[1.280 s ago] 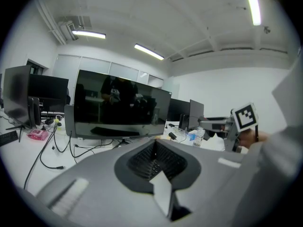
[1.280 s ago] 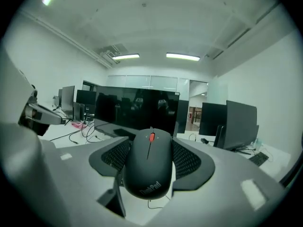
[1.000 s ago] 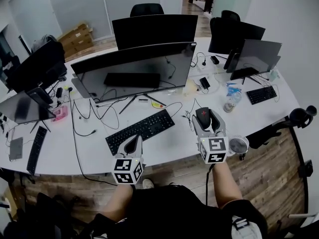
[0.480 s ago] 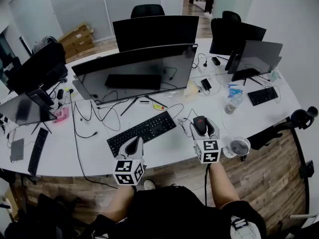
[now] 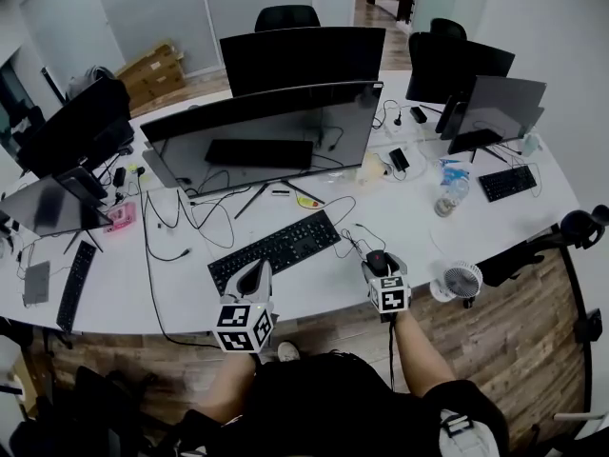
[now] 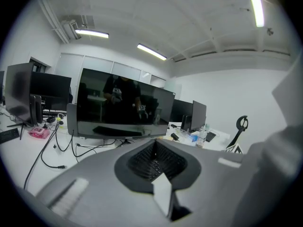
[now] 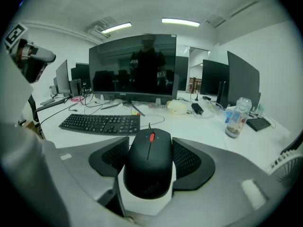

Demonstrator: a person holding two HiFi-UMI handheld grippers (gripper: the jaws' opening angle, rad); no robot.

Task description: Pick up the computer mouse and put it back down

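Observation:
The black computer mouse (image 7: 149, 167) with a red scroll wheel sits between the jaws of my right gripper (image 7: 150, 142), both pads pressed against its sides. In the head view the mouse (image 5: 377, 259) and right gripper (image 5: 379, 265) are over the white desk (image 5: 324, 284) near its front edge, right of the black keyboard (image 5: 276, 248). I cannot tell whether the mouse touches the desk. Its cord runs forward toward the monitor. My left gripper (image 5: 251, 279) is over the desk's front edge below the keyboard; its jaws meet with nothing between them (image 6: 154, 145).
A wide dark monitor (image 5: 262, 136) stands behind the keyboard (image 7: 102, 123), with loose cables around its foot. A water bottle (image 5: 447, 196) stands to the right, and a small white fan (image 5: 461, 280) sits at the desk edge close to the right gripper. More monitors and keyboards fill both sides.
My right gripper has carried the mouse back toward the desk's front edge and slightly left. The left gripper has stayed where it was.

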